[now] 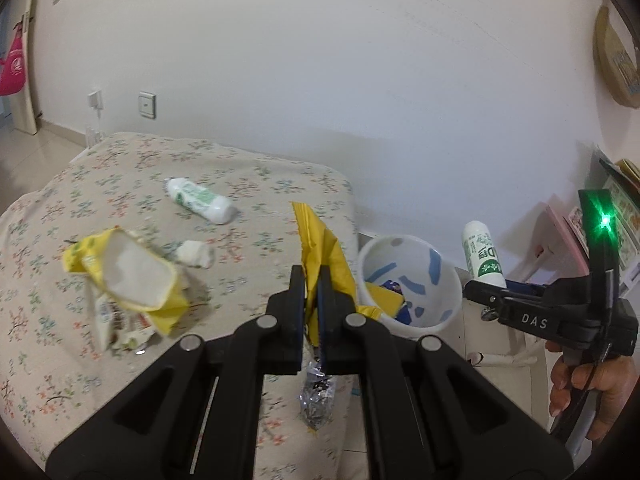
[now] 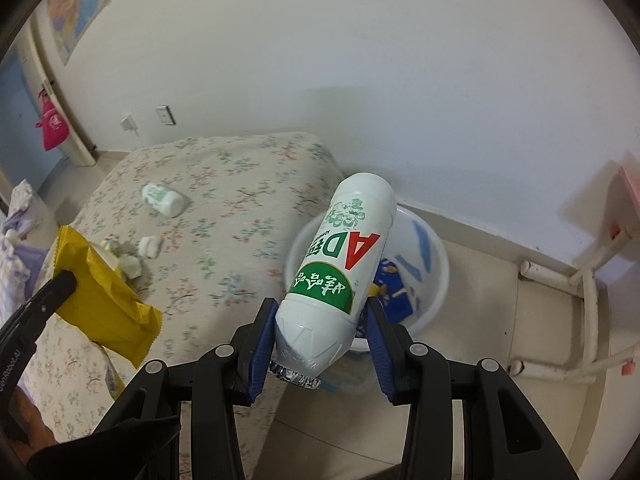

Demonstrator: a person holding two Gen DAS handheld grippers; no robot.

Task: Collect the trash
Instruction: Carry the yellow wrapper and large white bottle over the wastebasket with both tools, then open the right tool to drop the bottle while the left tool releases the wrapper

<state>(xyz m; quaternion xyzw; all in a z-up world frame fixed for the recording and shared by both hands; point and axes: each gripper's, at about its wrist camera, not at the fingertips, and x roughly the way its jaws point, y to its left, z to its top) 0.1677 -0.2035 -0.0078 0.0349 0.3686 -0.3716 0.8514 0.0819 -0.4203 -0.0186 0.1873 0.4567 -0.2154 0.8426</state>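
My left gripper (image 1: pixel 311 280) is shut on a yellow snack wrapper (image 1: pixel 320 236) and holds it above the bed's right edge, next to the white trash bucket (image 1: pixel 448 264). The wrapper also shows in the right wrist view (image 2: pixel 100 300). My right gripper (image 2: pixel 320 320) is shut on a white bottle with a green label (image 2: pixel 344 264), held bottom-up over the bucket (image 2: pixel 434 276). From the left wrist view that bottle (image 1: pixel 482 254) is to the right of the bucket. Another white bottle (image 1: pixel 200 200), a torn yellow bag (image 1: pixel 132 276) and a crumpled tissue (image 1: pixel 196 254) lie on the bed.
The bed has a floral cover (image 1: pixel 100 184). The bucket on the floor holds blue and yellow wrappers (image 2: pixel 394 284). A white-framed stand (image 2: pixel 576 300) is on the floor at the right. A white wall is behind.
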